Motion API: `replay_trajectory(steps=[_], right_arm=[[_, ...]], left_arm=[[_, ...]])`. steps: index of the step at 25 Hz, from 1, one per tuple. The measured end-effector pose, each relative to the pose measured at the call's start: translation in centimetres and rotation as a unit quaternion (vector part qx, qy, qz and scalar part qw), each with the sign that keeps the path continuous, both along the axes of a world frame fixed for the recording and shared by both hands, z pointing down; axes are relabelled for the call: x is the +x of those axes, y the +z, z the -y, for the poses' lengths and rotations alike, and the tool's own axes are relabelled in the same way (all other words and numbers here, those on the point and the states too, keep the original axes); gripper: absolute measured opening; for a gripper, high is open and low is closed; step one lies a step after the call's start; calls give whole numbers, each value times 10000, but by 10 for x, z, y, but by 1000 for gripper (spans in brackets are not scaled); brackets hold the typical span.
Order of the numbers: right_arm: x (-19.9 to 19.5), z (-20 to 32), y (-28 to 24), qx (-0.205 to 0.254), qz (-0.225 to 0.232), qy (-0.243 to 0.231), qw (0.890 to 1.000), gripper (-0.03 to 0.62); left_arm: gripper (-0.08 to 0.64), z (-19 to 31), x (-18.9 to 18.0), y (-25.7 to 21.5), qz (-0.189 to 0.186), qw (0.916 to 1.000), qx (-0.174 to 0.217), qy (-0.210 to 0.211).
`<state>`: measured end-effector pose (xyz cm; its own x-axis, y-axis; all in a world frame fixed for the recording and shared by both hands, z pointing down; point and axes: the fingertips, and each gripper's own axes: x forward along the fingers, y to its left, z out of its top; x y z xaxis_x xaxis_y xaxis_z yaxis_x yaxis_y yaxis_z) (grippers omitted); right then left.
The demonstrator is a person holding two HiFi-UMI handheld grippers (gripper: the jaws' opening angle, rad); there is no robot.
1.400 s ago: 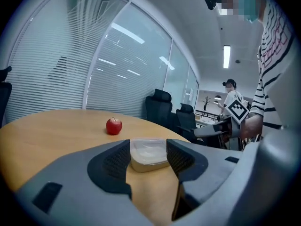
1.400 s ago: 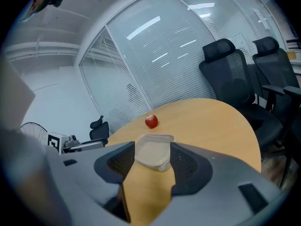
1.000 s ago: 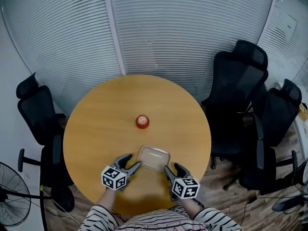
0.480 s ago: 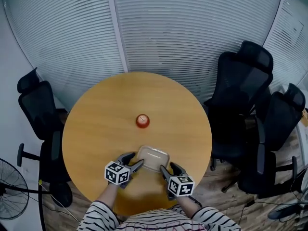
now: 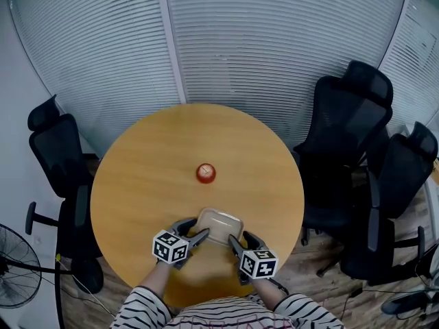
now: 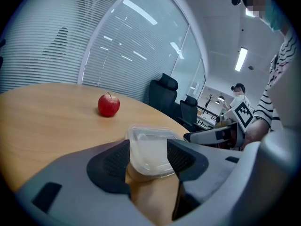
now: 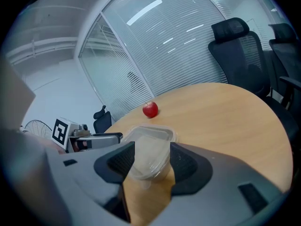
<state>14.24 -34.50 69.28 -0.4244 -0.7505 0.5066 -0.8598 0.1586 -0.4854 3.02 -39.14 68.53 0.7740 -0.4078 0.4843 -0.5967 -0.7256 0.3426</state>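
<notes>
- Grippers at work, head view: my left gripper (image 5: pixel 195 229) and right gripper (image 5: pixel 240 240) flank a clear plastic container (image 5: pixel 219 223) at lower centre of the frame, on the near edge of the round wooden table (image 5: pixel 144 163). A red apple (image 5: pixel 206 173) sits mid-table, well apart from the container. Black office chairs (image 5: pixel 350 136) stand at right.
- Left gripper view: the jaws stand apart, with one corner of the container (image 6: pixel 149 142) between the pads at centre frame. It looks bracketed, not squeezed. The apple (image 6: pixel 108 105) lies beyond at upper left; the right gripper (image 6: pixel 214 134) shows at right.
- Right gripper view: these jaws are likewise apart, straddling the container's (image 7: pixel 149 142) opposite corner at centre frame. The apple (image 7: pixel 150 109) sits just above it, and the left gripper (image 7: pixel 91 139) is at left.
- My reading: the step in hand is a two-sided approach on the container, with neither grip made yet. Closing from here calls for even, gentle pressure from both sides, since the thin plastic walls look likely to flex or skid on the smooth tabletop.
</notes>
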Motion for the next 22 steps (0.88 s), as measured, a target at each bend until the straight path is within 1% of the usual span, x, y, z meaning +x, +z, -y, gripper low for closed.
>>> replay_trajectory(steps=[8, 12, 18, 22], right_arm=[[-1, -2, -8, 79, 103, 148, 9998, 245], [-1, -5, -18, 176, 225, 258, 9993, 245], [-4, -7, -40, 433, 399, 460, 9972, 185], [-9, -14, -55, 572, 535, 572, 9953, 142]], left_arm=[[225, -2, -1, -13, -146, 9998, 110, -12], [225, -6, -3, -22, -231, 9995, 208, 4], [225, -10, -19, -45, -564, 9975, 343, -234], [225, -16, -33, -61, -960, 9939, 360, -413]])
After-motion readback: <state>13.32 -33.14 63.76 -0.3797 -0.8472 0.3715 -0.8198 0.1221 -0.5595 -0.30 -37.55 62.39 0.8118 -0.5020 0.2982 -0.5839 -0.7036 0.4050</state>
